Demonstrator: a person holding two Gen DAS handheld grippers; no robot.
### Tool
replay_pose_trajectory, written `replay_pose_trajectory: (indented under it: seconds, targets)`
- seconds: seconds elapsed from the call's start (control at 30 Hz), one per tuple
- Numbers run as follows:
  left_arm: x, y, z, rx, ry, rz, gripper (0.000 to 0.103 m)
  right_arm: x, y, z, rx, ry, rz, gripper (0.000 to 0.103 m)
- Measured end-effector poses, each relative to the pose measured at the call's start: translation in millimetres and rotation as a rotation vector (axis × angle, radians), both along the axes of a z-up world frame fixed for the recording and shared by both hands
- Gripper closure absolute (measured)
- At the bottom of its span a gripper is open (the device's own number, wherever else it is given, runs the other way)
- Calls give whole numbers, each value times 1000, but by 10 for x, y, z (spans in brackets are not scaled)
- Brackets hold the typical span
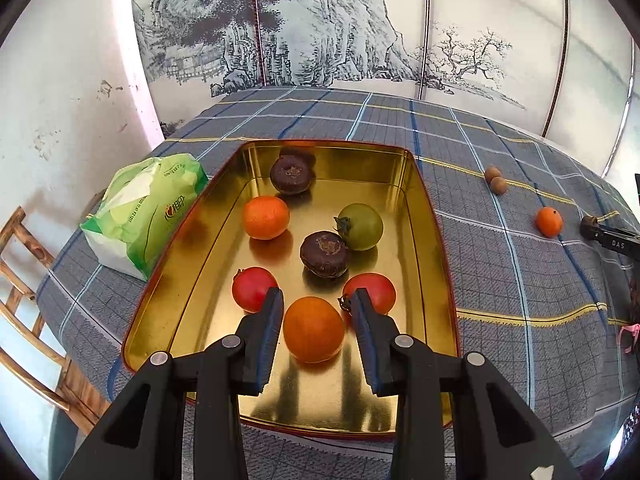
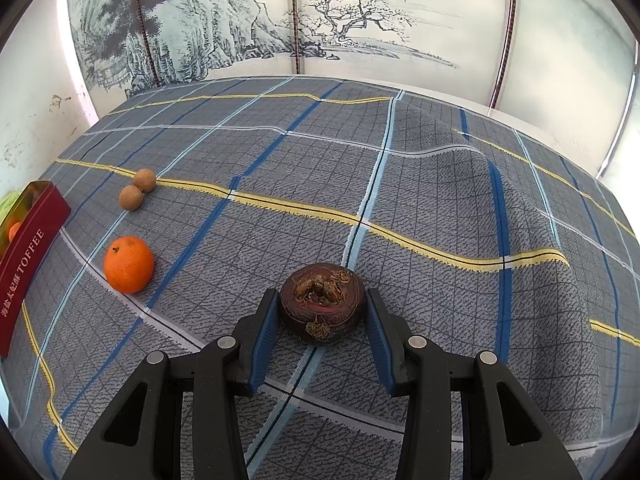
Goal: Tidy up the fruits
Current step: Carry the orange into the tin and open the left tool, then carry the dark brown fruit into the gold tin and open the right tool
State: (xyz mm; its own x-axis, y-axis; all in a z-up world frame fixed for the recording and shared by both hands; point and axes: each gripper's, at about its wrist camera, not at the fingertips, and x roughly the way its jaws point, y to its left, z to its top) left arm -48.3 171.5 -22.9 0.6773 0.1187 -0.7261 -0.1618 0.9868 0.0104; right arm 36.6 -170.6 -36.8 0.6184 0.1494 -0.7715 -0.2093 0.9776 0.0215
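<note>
Seven fruits are counted in the gold tin (image 1: 416,216), which rests on the plaid-covered surface (image 2: 360,168): two orange citrus, two red tomatoes, one green tomato and two dark water chestnuts. The tin is evidently the collecting place, its raised walls keeping round fruit from rolling off.

The left claw (image 1: 316,300) is held over the near end of the tin, jaws partly open. The nearest orange fruit (image 1: 314,329) sits between the pads with a visible gap on each side and appears to rest on the tin floor; no grip is recorded. This is judged consistent with a deposit, the wide stance leaving the fruit free.

The right claw (image 2: 322,304) is lowered well apart from the tin, straddling a dark water chestnut (image 2: 322,302) that lies on the cloth. The pads stand close against its flanks; firm contact cannot be confirmed, so it is not recorded as held. The approach is judged suited to a side pinch across the flattened body.

Still outside the tin are a mandarin (image 2: 129,264) and two small brown round fruits (image 2: 138,189), which touch one another. A green tissue pack (image 1: 140,208) lies just beside the tin.
</note>
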Motion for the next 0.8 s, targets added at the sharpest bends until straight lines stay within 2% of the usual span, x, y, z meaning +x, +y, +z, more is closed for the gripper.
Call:
replay_pose_trajectory:
  seconds: [0.2,0.4,0.47,0.8]
  targets:
    - [-13,0,18,5,-7,6,69,0,2,-1,-1,0,0,60]
    - [-47,-6,85,14,-26,19,56,-1,9,5,-1,0,-1,60]
    - [-58,-13,117,19,-40,29,46,0,11,6,-4,-1,-2,60]
    - [-98,-71,192,62,-64,24,36,-55,-1,-3,-9,-2,-4,60]
